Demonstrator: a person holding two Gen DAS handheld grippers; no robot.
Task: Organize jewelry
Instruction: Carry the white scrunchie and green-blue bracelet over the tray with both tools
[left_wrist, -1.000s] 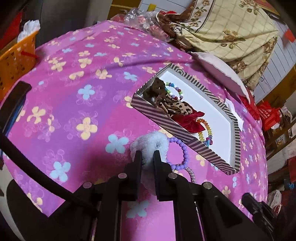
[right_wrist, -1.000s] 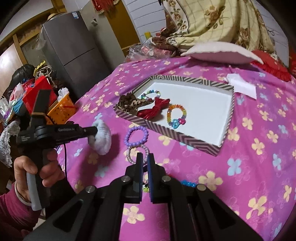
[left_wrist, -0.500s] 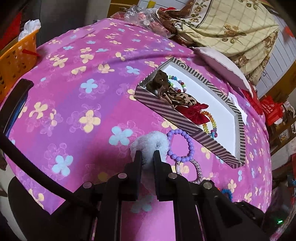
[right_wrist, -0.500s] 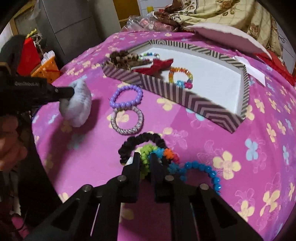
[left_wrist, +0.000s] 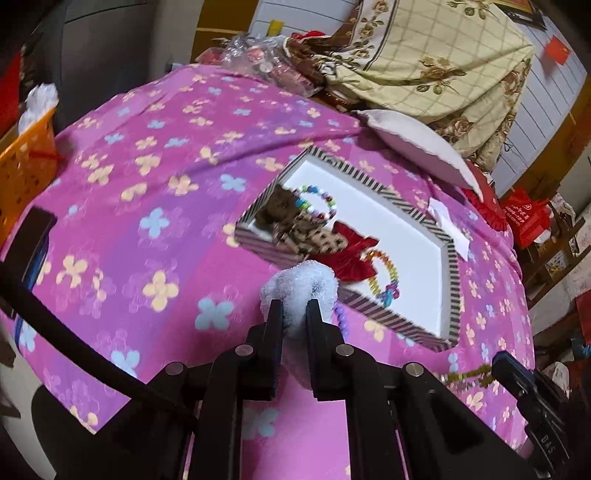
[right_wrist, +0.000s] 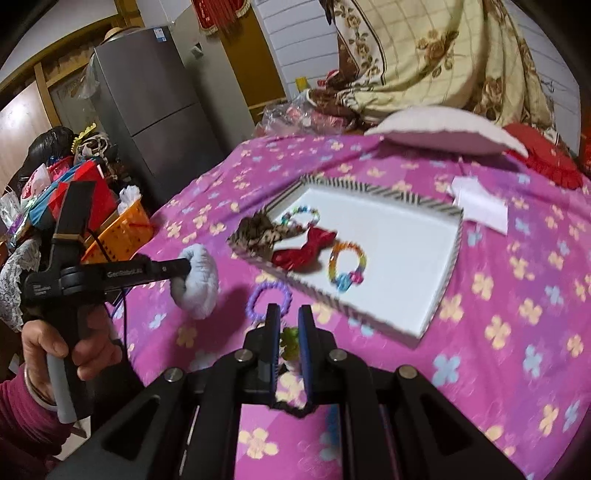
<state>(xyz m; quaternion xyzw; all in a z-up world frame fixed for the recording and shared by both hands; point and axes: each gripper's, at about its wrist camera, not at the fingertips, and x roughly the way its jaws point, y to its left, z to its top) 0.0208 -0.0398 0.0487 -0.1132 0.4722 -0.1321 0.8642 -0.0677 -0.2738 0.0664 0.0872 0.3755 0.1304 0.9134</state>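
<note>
Pink cloth: floral bedspread (right_wrist: 517, 332), soft, printed with yellow and blue four-petal flowers; lies under both claws.
Left claw (left_wrist: 294, 306): black, clenched on a fluffy white scrunchie (left_wrist: 299, 284); the plush ring bulges above and beyond its tips.
Left hand (right_wrist: 70, 354): wrapped round the left claw's handle, dark red sleeve at the wrist.
Right claw (right_wrist: 287, 314): black, jaws nearly closed, grasping a green beaded bracelet (right_wrist: 290, 341); translucent beads show between the pads, the rest hangs below, blurred.
Box (right_wrist: 448, 275): shallow rectangular tray, striped cardboard walls, smooth white floor; ahead of both claws, clear of them.
Box contents: leopard-print fabric bow (right_wrist: 258, 230) in the corner nearest the left claw; red velvet bow (right_wrist: 303, 249) beside it; pastel bead bracelet (right_wrist: 301, 216) behind them; rainbow bead bracelet (right_wrist: 347, 266) on the white floor.
Purple bracelet (right_wrist: 269, 297): round glossy beads, on the bedspread just beyond the right claw's tips, outside the box.
White paper (right_wrist: 478, 206): folded, past the box's far corner.
</note>
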